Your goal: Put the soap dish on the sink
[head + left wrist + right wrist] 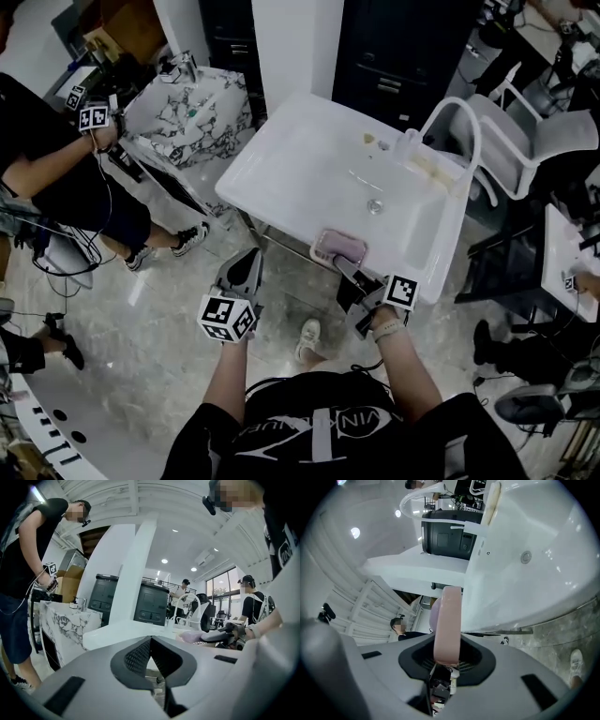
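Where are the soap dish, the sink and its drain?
soap dish (pixel 338 246): head view, centre of its pink top.
sink (pixel 300 159): head view, bare white basin surface.
drain (pixel 375 206): head view, its metal centre.

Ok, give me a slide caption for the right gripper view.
Right hand-held gripper shut on a pink soap dish, held edge-on near the white sink.

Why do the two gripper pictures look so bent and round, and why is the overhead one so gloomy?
Head view: dim, darker toward the corners; only the white sink gleams. Left gripper view: a wide-angle lens bows straight lines; ceiling lamps flare. Right gripper view: same bulging, black corners; the pink soap dish is so close it looks soft-edged.
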`<control>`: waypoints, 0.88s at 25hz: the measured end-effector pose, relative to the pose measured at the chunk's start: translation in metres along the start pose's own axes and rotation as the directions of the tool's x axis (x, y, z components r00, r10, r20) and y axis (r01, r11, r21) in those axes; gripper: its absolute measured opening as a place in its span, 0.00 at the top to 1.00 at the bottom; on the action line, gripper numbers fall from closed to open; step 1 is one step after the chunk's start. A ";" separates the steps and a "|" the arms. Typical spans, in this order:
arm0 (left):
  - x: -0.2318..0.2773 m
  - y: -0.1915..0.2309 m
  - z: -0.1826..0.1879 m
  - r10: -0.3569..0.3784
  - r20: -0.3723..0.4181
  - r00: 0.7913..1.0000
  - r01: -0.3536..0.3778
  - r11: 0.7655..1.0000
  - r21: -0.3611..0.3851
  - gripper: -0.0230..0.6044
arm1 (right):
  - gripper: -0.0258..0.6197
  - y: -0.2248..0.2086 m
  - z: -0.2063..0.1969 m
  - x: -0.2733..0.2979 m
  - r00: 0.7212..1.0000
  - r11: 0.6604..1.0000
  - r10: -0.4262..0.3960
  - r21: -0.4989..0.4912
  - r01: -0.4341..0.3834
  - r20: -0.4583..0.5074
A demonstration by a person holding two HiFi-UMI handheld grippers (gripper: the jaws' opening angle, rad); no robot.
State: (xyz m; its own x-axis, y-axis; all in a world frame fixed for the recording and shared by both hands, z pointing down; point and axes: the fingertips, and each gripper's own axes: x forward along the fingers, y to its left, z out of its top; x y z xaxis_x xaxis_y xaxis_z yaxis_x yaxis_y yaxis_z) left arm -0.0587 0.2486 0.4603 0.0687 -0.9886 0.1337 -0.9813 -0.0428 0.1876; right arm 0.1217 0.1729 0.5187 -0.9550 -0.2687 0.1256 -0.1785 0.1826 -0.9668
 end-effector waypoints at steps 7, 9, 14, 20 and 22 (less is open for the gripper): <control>0.060 0.011 0.007 -0.033 -0.018 0.999 0.033 0.999 0.016 0.94 | 0.81 -0.017 0.045 0.020 0.999 1.000 -0.017 0.023 0.016 0.030; 0.070 0.015 0.009 -0.036 -0.019 0.999 0.037 0.999 0.020 0.94 | 0.81 -0.018 0.053 0.025 0.999 1.000 -0.009 0.018 0.009 0.034; 0.093 0.023 0.014 -0.047 -0.008 0.999 0.047 0.999 0.027 0.94 | 0.81 -0.025 0.068 0.036 0.999 1.000 -0.018 0.012 0.018 0.039; 0.119 0.027 0.017 -0.069 -0.015 0.997 0.069 0.998 0.011 0.94 | 0.81 -0.023 0.081 0.052 0.999 0.999 -0.026 0.030 0.025 0.039; 0.130 0.030 0.021 -0.081 -0.015 0.997 0.081 0.997 0.014 0.94 | 0.81 -0.021 0.088 0.060 0.999 0.999 -0.021 0.030 0.020 0.044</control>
State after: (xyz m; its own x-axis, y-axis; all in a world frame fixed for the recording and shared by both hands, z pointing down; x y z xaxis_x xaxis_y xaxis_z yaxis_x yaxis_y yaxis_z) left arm -0.0830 0.1162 0.4625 0.1506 -0.9796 0.1328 -0.9749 -0.1249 0.1844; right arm 0.0888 0.0700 0.5271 -0.9396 -0.3143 0.1357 -0.1899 0.1485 -0.9705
